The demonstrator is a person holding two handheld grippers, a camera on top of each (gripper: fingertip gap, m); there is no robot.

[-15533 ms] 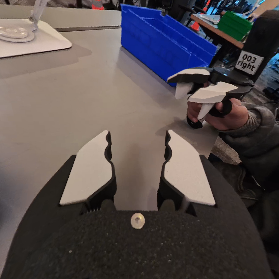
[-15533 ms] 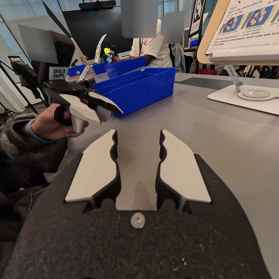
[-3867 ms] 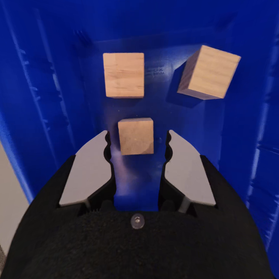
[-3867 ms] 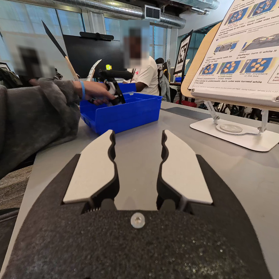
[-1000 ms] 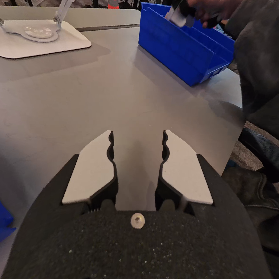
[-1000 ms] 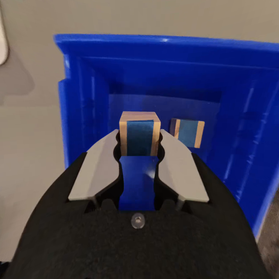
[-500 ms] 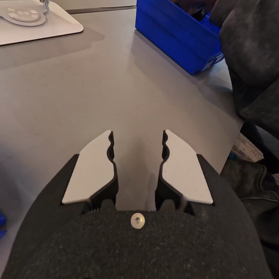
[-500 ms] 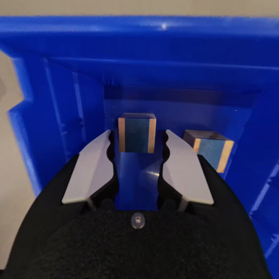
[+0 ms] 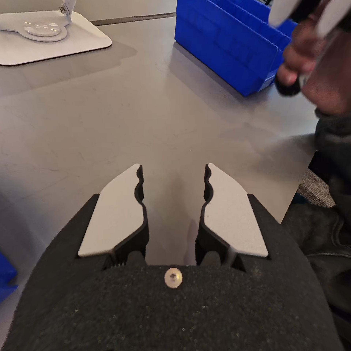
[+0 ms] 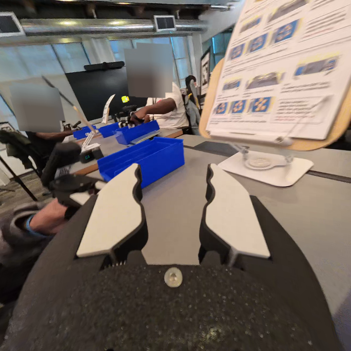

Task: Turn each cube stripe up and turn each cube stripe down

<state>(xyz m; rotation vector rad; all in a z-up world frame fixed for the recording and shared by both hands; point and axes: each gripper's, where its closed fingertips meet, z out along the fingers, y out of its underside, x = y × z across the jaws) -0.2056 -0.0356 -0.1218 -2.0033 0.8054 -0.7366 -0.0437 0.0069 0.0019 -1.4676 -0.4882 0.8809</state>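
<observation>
No cube shows in either view now; they are hidden inside the blue bin (image 9: pixel 218 41), which stands on the grey table (image 9: pixel 114 114) and also shows in the right wrist view (image 10: pixel 152 159). My left gripper (image 9: pixel 173 165) is open and empty, low over the table, well short of the bin. My right gripper (image 10: pixel 173 165) is open and empty above the table, back from the bin. In the left wrist view the right gripper (image 9: pixel 302 13) appears blurred at the top right, near the bin's near end. The left gripper (image 10: pixel 89 190) shows at the left of the right wrist view.
A white stand base (image 9: pixel 47 38) stands at the far left and carries a tilted board with an instruction sheet (image 10: pixel 275 76). The table's edge (image 9: pixel 296 190) runs along the right. People work at a farther table with more blue bins (image 10: pixel 136 131).
My right gripper let go of the striped cube in the bin, then lifted out and pulled back over the table. My left gripper has stayed open over the table, barely shifting.
</observation>
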